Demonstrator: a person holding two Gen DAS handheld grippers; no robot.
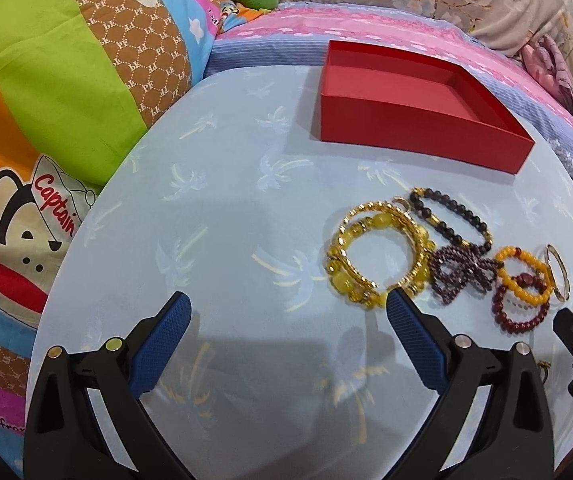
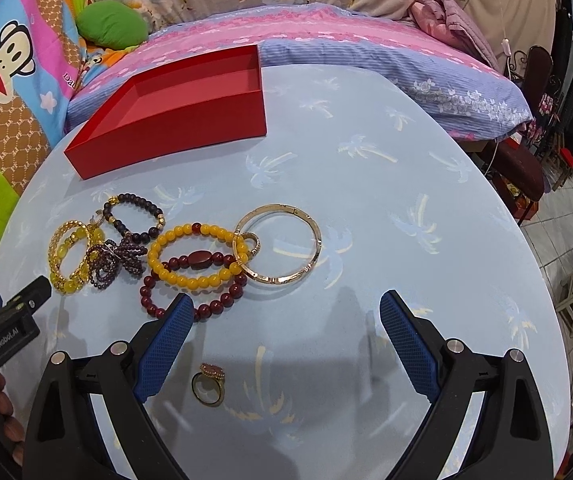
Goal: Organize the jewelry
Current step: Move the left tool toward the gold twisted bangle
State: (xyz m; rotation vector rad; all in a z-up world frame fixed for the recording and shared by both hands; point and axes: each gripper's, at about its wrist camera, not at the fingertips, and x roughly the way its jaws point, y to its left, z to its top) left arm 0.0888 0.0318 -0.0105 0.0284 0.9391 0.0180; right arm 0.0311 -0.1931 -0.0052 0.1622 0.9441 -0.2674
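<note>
Ring (image 2: 207, 388) visible only in right wrist view

Your two views are bright and evenly lit, with colours vivid. Light falls from above and behind you, casting soft grey shadows on the bench (image 2: 366, 128) just ahead of the tongs. Its glossy blue cover shows faint reflections. Fisheye distortion bends the red box (image 1: 406, 120) and bench edge, corners go black, and detail stays sharp centrally.
</note>
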